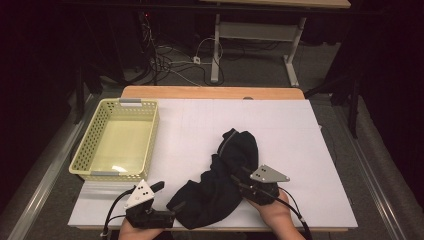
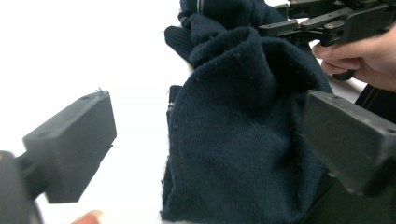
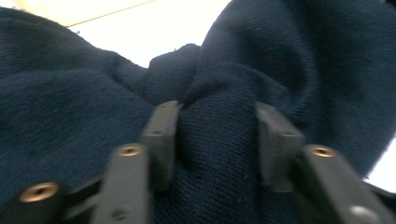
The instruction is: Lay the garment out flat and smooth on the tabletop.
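Observation:
A dark blue knitted garment (image 1: pixel 220 185) lies crumpled on the white table (image 1: pixel 285 130) near the front edge. My right gripper (image 1: pixel 239 179) reaches into it from the right, and in the right gripper view (image 3: pixel 217 126) both jaws pinch a raised fold of the garment (image 3: pixel 219 163). My left gripper (image 1: pixel 165 202) is at the garment's lower left end with its jaws spread wide. In the left gripper view (image 2: pixel 210 126) the garment (image 2: pixel 233 140) bulges between the jaws, and neither pad presses on it. The right gripper (image 2: pixel 327 18) and its hand appear beyond the cloth.
A pale yellow perforated basket (image 1: pixel 80 150) stands at the table's left side with nothing in it. The far half of the white surface is bare. Beyond the wooden far edge (image 1: pixel 210 92) are cables and desk legs on the floor.

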`<action>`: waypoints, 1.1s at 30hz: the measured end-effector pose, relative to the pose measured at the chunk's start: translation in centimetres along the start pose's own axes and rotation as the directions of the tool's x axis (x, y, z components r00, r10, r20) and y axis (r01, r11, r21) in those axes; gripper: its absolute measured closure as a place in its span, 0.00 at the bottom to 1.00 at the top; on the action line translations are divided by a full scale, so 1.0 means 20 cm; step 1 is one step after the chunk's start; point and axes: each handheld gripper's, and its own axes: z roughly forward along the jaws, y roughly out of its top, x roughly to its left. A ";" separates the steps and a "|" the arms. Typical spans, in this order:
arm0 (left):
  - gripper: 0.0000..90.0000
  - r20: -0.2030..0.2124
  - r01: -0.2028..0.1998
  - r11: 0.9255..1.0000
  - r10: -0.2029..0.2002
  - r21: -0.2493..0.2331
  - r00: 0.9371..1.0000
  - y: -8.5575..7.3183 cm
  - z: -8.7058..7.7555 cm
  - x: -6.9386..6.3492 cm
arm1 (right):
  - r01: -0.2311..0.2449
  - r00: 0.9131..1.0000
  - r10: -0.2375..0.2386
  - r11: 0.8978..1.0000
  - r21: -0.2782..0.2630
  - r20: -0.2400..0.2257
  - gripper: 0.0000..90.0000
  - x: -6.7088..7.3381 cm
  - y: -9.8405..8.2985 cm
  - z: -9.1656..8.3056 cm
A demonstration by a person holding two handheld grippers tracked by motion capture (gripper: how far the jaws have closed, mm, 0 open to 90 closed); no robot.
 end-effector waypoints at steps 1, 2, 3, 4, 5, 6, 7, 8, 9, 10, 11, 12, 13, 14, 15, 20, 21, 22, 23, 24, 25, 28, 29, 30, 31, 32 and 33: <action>0.02 0.009 0.002 1.000 -0.002 0.000 1.000 0.01 0.01 0.00 | 0.002 1.000 -0.002 1.000 -0.009 0.000 0.71 0.00 0.00 -0.02; 0.02 0.022 0.000 1.000 0.000 -0.003 1.000 0.02 0.02 0.00 | -0.003 1.000 0.003 1.000 -0.022 -0.002 0.75 -0.01 -0.01 -0.04; 0.02 0.032 -0.004 1.000 0.004 -0.002 0.999 0.03 0.03 0.00 | -0.006 1.000 0.006 0.999 -0.034 0.000 0.76 -0.02 -0.01 -0.07; 0.02 0.043 -0.009 1.000 0.009 -0.001 0.999 0.04 0.04 0.00 | -0.006 1.000 0.006 0.999 -0.041 0.003 0.77 -0.02 -0.02 -0.09; 0.02 0.049 -0.009 1.000 0.009 -0.003 0.999 0.05 0.06 0.00 | -0.004 1.000 0.005 0.999 -0.051 0.013 0.78 -0.04 -0.02 -0.12; 0.02 0.059 -0.013 1.000 0.013 -0.004 0.998 0.07 0.07 0.01 | -0.005 1.000 0.006 0.998 -0.057 0.017 0.78 -0.04 -0.04 -0.15; 0.02 0.064 -0.018 1.000 0.018 -0.005 0.998 0.08 0.08 0.01 | -0.004 1.000 0.006 0.998 -0.062 0.023 0.78 -0.05 -0.05 -0.17; 0.02 0.058 -0.031 0.999 0.031 -0.012 0.998 0.09 0.10 0.01 | -0.006 1.000 0.008 0.998 -0.062 0.030 0.79 -0.06 -0.06 -0.20; 0.02 0.043 -0.045 0.999 0.046 -0.018 0.998 0.11 0.12 0.01 | -0.012 0.999 0.014 0.998 -0.068 0.038 0.79 -0.07 -0.08 -0.23; 0.02 0.027 -0.063 0.998 0.064 -0.025 0.998 0.12 0.13 0.01 | -0.016 0.999 0.019 0.997 -0.072 0.045 0.79 -0.09 -0.10 -0.26; 0.02 0.017 -0.074 0.997 0.075 -0.025 0.997 0.13 0.15 0.01 | -0.022 0.998 0.026 0.997 -0.072 0.054 0.80 -0.10 -0.11 -0.28; 0.02 0.021 -0.074 0.997 0.075 -0.025 0.997 0.14 0.17 0.02 | -0.028 0.997 0.033 0.997 -0.072 0.066 0.80 -0.11 -0.13 -0.31; 0.02 0.033 -0.066 0.997 0.067 -0.025 0.997 0.15 0.19 0.03 | -0.036 0.997 0.041 0.997 -0.070 0.073 0.80 -0.13 -0.14 -0.33; 0.02 0.039 -0.064 0.998 0.065 -0.027 0.997 0.15 0.21 0.04 | -0.044 0.995 0.050 0.997 -0.067 0.083 0.79 -0.14 -0.16 -0.36; 0.02 0.036 -0.069 0.997 0.070 -0.027 0.997 0.15 0.23 0.05 | -0.054 0.994 0.060 0.997 -0.062 0.092 0.79 -0.16 -0.18 -0.38; 0.02 0.060 -0.071 0.997 0.073 -0.026 0.996 0.16 0.32 0.08 | -0.127 0.982 0.131 0.991 -0.041 0.135 0.81 -0.26 -0.28 -0.48; 0.02 0.057 -0.069 0.997 0.070 -0.023 0.996 0.16 0.33 0.09 | -0.139 0.980 0.143 0.990 -0.033 0.140 0.81 -0.27 -0.30 -0.49; 0.02 0.047 -0.059 0.998 0.060 -0.016 0.997 0.16 0.35 0.10 | -0.148 0.978 0.151 0.989 -0.027 0.143 0.80 -0.28 -0.32 -0.50; 0.02 0.044 -0.047 0.999 0.048 -0.011 0.998 0.16 0.36 0.11 | -0.157 0.976 0.158 0.987 -0.019 0.147 0.79 -0.29 -0.33 -0.51; 0.02 0.041 -0.039 0.999 0.039 -0.004 0.998 0.16 0.37 0.12 | -0.155 0.976 0.156 0.988 -0.018 0.149 0.77 -0.30 -0.34 -0.52; 0.02 0.033 -0.034 0.999 0.034 -0.003 0.999 0.16 0.37 0.12 | -0.156 0.975 0.158 0.987 -0.026 0.154 0.74 -0.30 -0.34 -0.53; 0.02 -0.005 -0.043 0.999 0.042 -0.007 0.999 0.16 0.38 0.14 | -0.151 0.975 0.160 0.986 -0.067 0.157 0.67 -0.29 -0.32 -0.58; 0.02 -0.011 -0.046 0.999 0.046 -0.002 0.999 0.16 0.38 0.14 | -0.142 0.975 0.155 0.986 -0.092 0.156 0.65 -0.28 -0.30 -0.60; 0.02 -0.025 -0.053 0.999 0.053 0.006 0.998 0.16 0.39 0.15 | -0.135 0.976 0.150 0.986 -0.103 0.157 0.64 -0.27 -0.28 -0.61; 0.02 -0.041 -0.063 0.998 0.064 0.018 0.997 0.15 0.39 0.15 | -0.121 0.978 0.139 0.985 -0.119 0.156 0.63 -0.26 -0.26 -0.63; 0.02 -0.045 -0.077 0.996 0.078 0.037 0.996 0.15 0.40 0.15 | -0.110 0.980 0.130 0.985 -0.135 0.151 0.62 -0.25 -0.23 -0.64; 0.02 -0.049 -0.085 0.995 0.088 0.055 0.995 0.13 0.41 0.15 | -0.099 0.982 0.121 0.983 -0.152 0.144 0.61 -0.23 -0.20 -0.65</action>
